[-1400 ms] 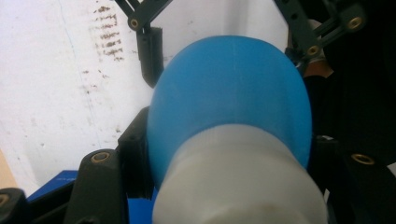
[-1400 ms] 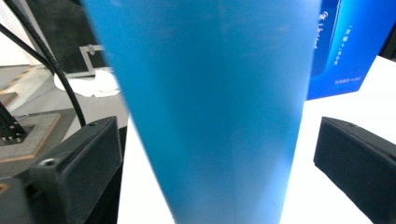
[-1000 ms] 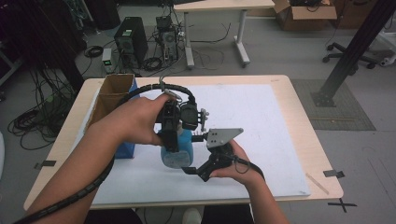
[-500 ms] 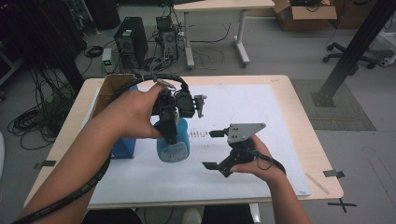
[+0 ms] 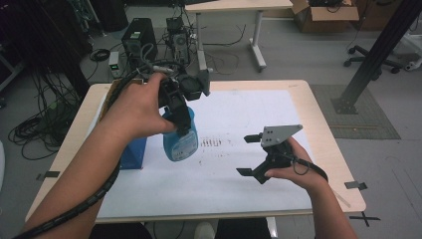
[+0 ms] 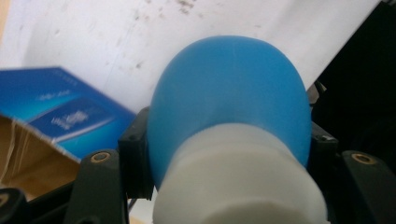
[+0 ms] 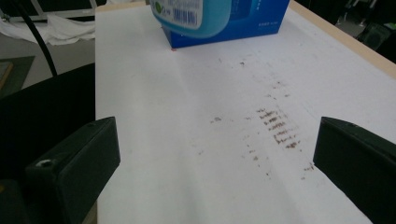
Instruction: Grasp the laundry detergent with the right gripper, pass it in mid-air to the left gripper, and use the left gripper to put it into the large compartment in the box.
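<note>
The left tongs (image 5: 180,119) squeezed the blue bottle (image 5: 180,142) by its neck, lifted off the surface (image 5: 298,94). The right tongs (image 5: 251,155) gaped wide, holding nothing.

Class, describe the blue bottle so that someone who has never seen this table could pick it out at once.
Start at the white sheet covering the table; near its left edge stands a dark blue box. Just right of it, the left gripper holds the blue bottle by its neck: rounded, light blue, with a label, unlike the squared box.
</note>
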A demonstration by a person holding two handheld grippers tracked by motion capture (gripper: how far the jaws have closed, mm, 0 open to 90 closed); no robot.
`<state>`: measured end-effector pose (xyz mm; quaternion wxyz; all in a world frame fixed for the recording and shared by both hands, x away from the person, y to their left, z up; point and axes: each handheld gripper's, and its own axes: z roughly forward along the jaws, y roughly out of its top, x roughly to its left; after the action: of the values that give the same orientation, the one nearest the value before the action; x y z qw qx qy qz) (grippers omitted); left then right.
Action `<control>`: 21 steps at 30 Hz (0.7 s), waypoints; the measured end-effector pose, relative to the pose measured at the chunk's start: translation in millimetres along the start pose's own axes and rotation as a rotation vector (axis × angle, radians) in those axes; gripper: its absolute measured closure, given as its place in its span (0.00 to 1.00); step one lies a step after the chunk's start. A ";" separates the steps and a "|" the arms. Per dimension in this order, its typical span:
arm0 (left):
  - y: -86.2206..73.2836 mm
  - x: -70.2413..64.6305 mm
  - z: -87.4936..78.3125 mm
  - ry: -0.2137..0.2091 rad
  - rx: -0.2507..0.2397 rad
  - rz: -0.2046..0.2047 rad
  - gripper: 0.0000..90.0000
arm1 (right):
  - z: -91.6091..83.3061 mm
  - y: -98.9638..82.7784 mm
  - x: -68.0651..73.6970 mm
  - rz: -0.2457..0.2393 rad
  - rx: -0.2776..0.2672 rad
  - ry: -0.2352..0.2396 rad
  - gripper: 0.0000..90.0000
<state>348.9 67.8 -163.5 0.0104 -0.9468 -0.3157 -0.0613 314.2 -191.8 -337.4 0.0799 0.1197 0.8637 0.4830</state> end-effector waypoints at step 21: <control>-43.5 62.8 -47.4 0.000 -0.059 -0.471 0.42 | -28.1 12.8 -27.2 -0.022 0.231 -0.049 0.02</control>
<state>367.5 137.3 -109.6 -0.0317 -0.8470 -0.5259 -0.0712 334.8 -216.0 -311.2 0.0917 0.1305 0.9127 0.3762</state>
